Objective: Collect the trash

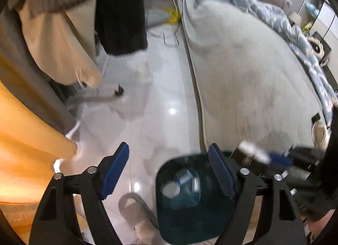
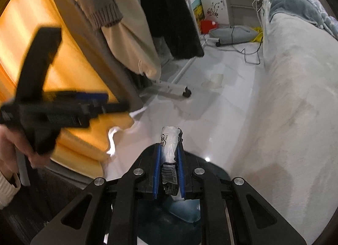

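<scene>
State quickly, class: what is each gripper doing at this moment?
Left gripper: open, nothing between its fingers, above the trash bin.
Right gripper: shut on a crumpled wrapper with a barcode.

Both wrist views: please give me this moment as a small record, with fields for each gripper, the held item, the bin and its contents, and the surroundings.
left gripper: open, nothing between its blue pads
right gripper: shut on a crumpled silver wrapper with a barcode
dark teal bin: on the pale glossy floor beside the grey bed, directly below the wrapper
bin contents: a clear plastic bottle with a blue label
task state: wrapper not yet dropped
surroundings: orange curtain, hanging black garment
</scene>
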### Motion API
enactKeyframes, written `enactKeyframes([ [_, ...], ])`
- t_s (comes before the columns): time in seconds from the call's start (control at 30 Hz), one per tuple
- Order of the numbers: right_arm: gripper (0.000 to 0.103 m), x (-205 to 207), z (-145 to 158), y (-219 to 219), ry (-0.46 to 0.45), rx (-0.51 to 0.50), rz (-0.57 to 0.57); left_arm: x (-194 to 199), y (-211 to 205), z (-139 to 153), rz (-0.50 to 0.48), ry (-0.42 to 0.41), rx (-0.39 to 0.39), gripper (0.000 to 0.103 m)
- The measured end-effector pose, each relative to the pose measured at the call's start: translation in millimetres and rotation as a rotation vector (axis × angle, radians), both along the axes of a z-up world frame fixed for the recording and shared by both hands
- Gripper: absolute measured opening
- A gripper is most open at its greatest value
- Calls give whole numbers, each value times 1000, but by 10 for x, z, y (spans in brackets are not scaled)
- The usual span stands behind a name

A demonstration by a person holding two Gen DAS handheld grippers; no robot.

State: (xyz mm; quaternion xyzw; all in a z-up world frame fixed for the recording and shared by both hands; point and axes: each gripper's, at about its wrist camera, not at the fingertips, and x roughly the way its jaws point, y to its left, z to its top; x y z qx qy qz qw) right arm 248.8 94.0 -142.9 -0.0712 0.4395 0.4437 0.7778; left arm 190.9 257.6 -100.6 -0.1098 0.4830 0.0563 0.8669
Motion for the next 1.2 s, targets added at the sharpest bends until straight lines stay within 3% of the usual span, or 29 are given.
enactKeyframes([
  [0.2, 15, -45, -171, 103, 37, -57, 31, -44, 8, 250, 6, -124, 9, 72],
  [0.47, 15, -162, -410, 203, 91, -138, 72, -50, 5, 428, 27, -210, 4, 67],
  [0.93, 16, -355, -512, 209, 142, -225, 139, -68, -292, 846, 4, -379, 12, 66],
  [1.0, 23, -368, -489, 182, 139, -224, 136, -55, -333, 873, 4, -389, 12, 66],
  [1.03, 36, -371, -471, 159, 139, -220, 134, -48, -358, 887, 7, -394, 14, 66],
  [1.1, 51, -384, -446, 130, 132, -212, 131, -32, -405, 911, 9, -403, 16, 66],
  [1.2, 51, -405, -383, 68, 124, -198, 134, -15, -456, 945, 8, -416, 18, 66],
])
